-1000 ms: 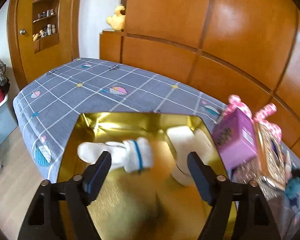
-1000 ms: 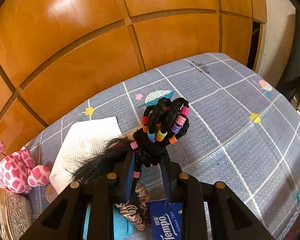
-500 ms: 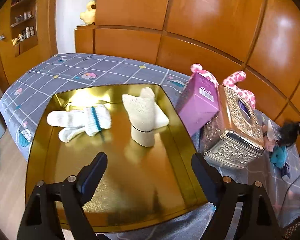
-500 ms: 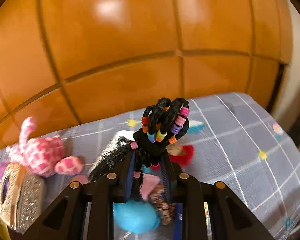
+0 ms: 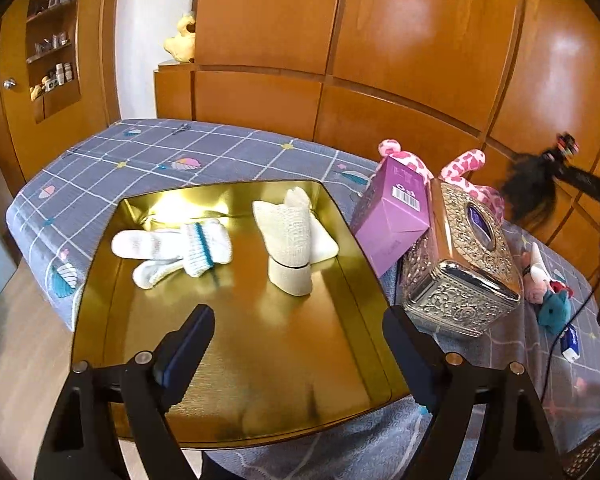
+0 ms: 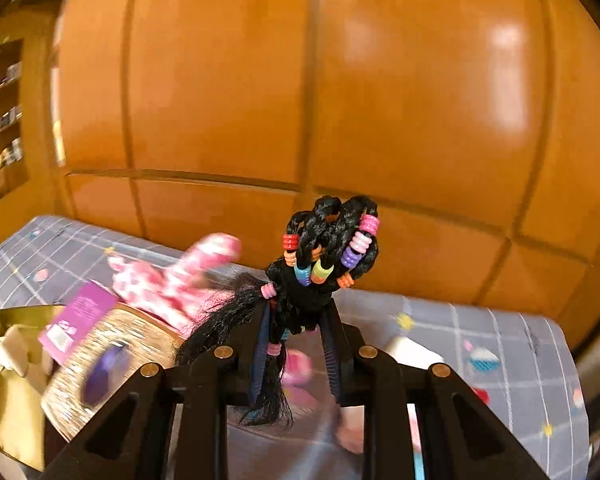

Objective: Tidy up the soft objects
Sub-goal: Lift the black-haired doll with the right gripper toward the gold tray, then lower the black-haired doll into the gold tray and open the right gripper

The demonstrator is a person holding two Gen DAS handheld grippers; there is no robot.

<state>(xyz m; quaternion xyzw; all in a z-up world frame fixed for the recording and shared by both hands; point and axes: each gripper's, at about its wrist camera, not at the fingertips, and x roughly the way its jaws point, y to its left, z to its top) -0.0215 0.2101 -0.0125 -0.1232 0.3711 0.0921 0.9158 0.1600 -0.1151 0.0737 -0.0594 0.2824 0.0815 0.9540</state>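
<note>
A gold tray (image 5: pixel 280 360) lies on the grey checked bedspread and holds a white sock with a blue stripe (image 5: pixel 180 248) and a folded cream sock bundle (image 5: pixel 292 240). My left gripper (image 5: pixel 296 320) hangs open above the tray's near half, with nothing between its fingers. My right gripper (image 6: pixel 300 312) is shut on a black hairpiece with coloured beads (image 6: pixel 328 248) and holds it in the air, loose strands trailing left. In the left wrist view that hairpiece (image 5: pixel 532 184) shows blurred at the far right, above the bed.
Right of the tray stand a purple box (image 5: pixel 396 208) and an ornate silver tissue box (image 5: pixel 460 264), with a pink spotted plush (image 5: pixel 464 164) behind. A small teal plush (image 5: pixel 556 312), a pink toy (image 5: pixel 538 272) and a tissue pack (image 5: pixel 570 346) lie further right. Wooden panels back the bed.
My right gripper lifted the hairpiece off the bedspread and swung left, so the tray and tissue box now show. My left gripper drew back from the socks and its jaws widened slightly.
</note>
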